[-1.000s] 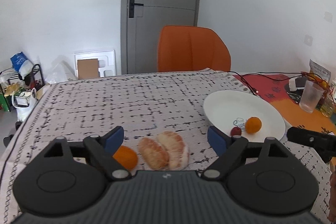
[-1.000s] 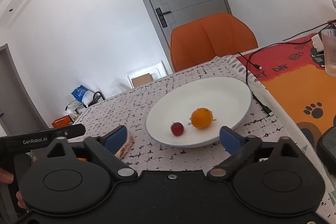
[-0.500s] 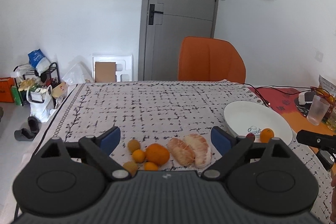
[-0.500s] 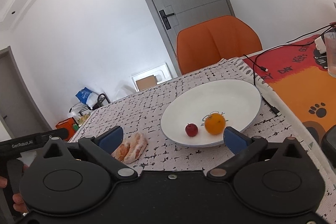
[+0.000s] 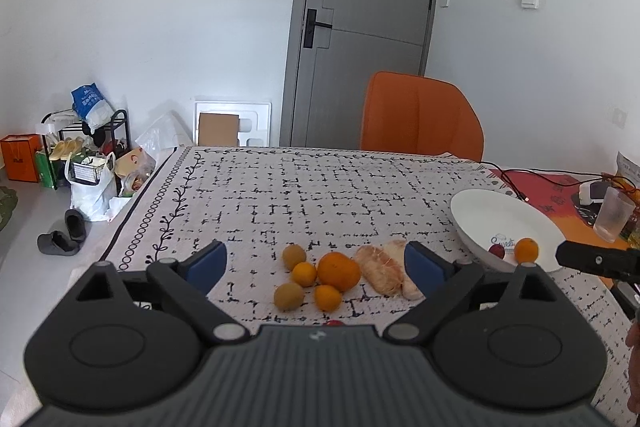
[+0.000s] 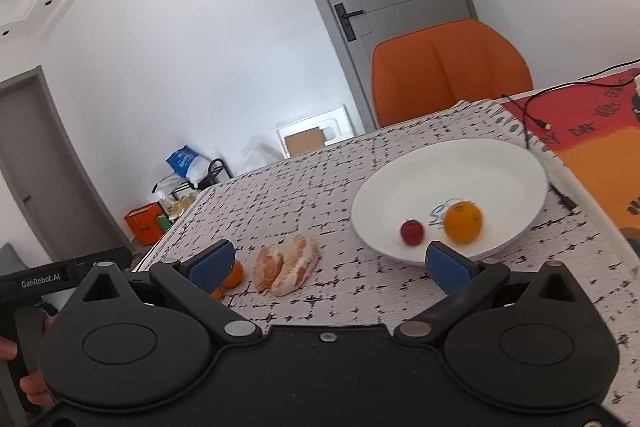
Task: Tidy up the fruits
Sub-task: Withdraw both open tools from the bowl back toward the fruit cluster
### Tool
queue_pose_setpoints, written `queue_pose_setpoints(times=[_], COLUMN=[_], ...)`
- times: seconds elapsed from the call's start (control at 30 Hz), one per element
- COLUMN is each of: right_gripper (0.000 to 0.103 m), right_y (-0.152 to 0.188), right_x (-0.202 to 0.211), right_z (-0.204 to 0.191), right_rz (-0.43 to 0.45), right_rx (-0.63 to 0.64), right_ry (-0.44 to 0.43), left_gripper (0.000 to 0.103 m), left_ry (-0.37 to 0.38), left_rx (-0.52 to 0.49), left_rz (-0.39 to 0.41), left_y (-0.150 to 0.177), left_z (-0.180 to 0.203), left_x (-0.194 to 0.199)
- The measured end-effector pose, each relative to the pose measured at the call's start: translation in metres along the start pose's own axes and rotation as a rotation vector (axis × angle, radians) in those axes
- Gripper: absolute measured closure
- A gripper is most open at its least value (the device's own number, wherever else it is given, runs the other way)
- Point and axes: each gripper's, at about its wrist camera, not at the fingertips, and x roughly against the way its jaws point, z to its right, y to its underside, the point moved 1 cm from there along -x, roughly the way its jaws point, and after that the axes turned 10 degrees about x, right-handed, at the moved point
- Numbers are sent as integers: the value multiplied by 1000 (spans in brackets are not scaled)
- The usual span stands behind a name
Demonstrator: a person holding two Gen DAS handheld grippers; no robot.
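while both tongs hang above the table with nothing between their pads, the left gripper point(image 5: 316, 263) has its jaws spread wide, released, and the right gripper point(image 6: 334, 263) is spread the same way, empty. under the left one, near the table's front edge, sits a loose cluster: big orange point(image 5: 339, 271), two small oranges point(image 5: 304, 273) beside it, two brownish kiwis point(image 5: 294, 255) on the left side of the group, and two peeled pomelo pieces point(image 5: 380, 270) touching each other just right of the big orange. a bit of something red point(image 5: 334, 323) peeks out at the gripper body's edge (too hidden to name). white plate point(image 6: 472, 163) lies toward the right side of the patterned tablecloth point(image 5: 280, 195), well apart from the cluster, holding a small red fruit point(image 6: 412, 231) and an orange point(image 6: 463, 221), near each other but not touching. orange chair point(image 5: 420, 115) stands at the far edge, a clear cup point(image 5: 612, 213) on the red-orange mat point(image 6: 592, 131) at the right.
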Motion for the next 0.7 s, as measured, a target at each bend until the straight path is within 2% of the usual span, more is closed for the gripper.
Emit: queue_pose_setpoints(times=[0.23,0.3,0.5,0.7], right_gripper=[0,1,20,27], right_y=[6,8,11,16], right_x=[-14,-19,-32,-45], right_z=[-15,-19,-29,-32], right_rz=[-36,-50,-78,-100], right_rx=[55,70,118,121], right_ry=[-32,-41,-47,-60], left_gripper=[14,24,37,46], left_ry=[12,12,18,28], left_rx=[40,43,78,85], left_rz=[-16,-18,-49,-84], left_y=[13,18,29,39], left_z=[-13,-15,-22,-22], left_x=[-8,-10,-17,-29])
